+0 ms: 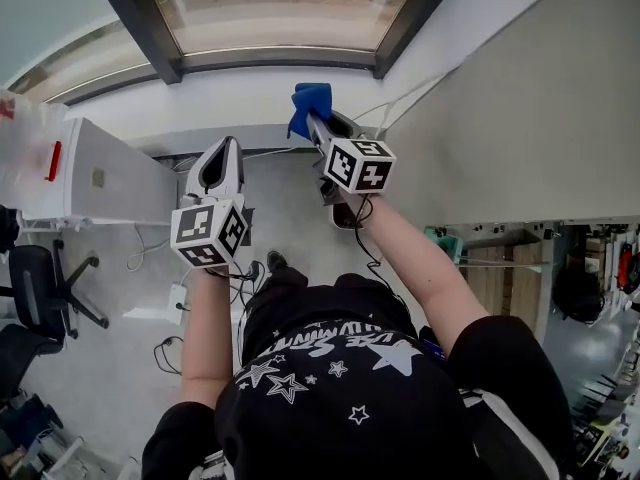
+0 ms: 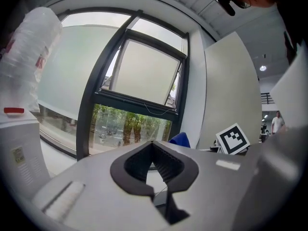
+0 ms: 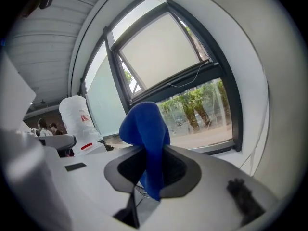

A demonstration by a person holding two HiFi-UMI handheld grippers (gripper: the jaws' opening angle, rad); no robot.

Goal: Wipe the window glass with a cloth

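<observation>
black fabric with white stars [image 1: 330, 368] sits nearest my head camera, and bare forearms run out from it to the two grippers. on my left feed, the left gripper [image 2: 153, 143] has its fingers brought together at the tips. only the hollow between the ribbed pads shows, and nothing is caught in it. in the head view it hangs lower and nearer the body than its partner. the right gripper [image 3: 152, 147] is clamped on the blue cloth [image 3: 144, 126], which runs down through the jaws and bunches into a rounded wad above the fingertips. from the head view, that cloth pokes out ahead of the right gripper, over the white ledge [image 1: 240, 93] under the window. i read it as short of the glass, not touching. beyond stands the dark-framed window glass [image 1: 290, 8]: a frosted upper pane [image 2: 147, 73] and a clear lower pane [image 2: 130, 129] showing trees. off to the left is a white cabinet [image 1: 95, 173], with a black office chair [image 1: 40, 288] on the floor.
</observation>
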